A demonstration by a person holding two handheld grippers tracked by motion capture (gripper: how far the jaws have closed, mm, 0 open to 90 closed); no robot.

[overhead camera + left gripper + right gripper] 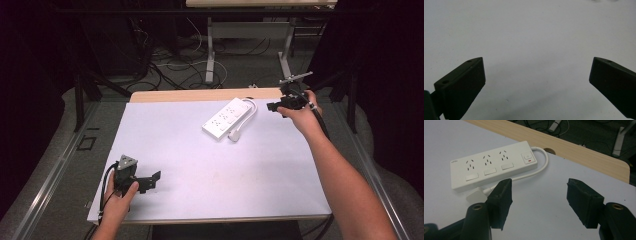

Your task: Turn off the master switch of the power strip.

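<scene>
A: Start with the biggest thing. What carries it all?

B: The table, its top covered in a pale sheet, with a strip of bare wood along the far edge.

A: And on it?

B: A white power strip lying flat toward the far right part of the sheet. Its long axis runs diagonally in the high view, from nearer-left up to farther-right. The sockets face up. In the right gripper view the switch sits at the end where the cable leaves.

A: Where does the cable go?

B: The white cable loops out of that switch end, curves back along the strip's near side, and ends in the plug, which lies on the sheet just beside the strip's other end.

A: Any containers?

B: I see no containers on the table.

A: The hands?

B: The right hand-held gripper is held above the far right edge, near the strip's switch end but apart from it, jaws pointing toward the strip. They stand parted with nothing between them. The left hand-held gripper sits at the near left of the table, well apart from the strip, jaws spread wide over bare sheet, gripping nothing.
</scene>
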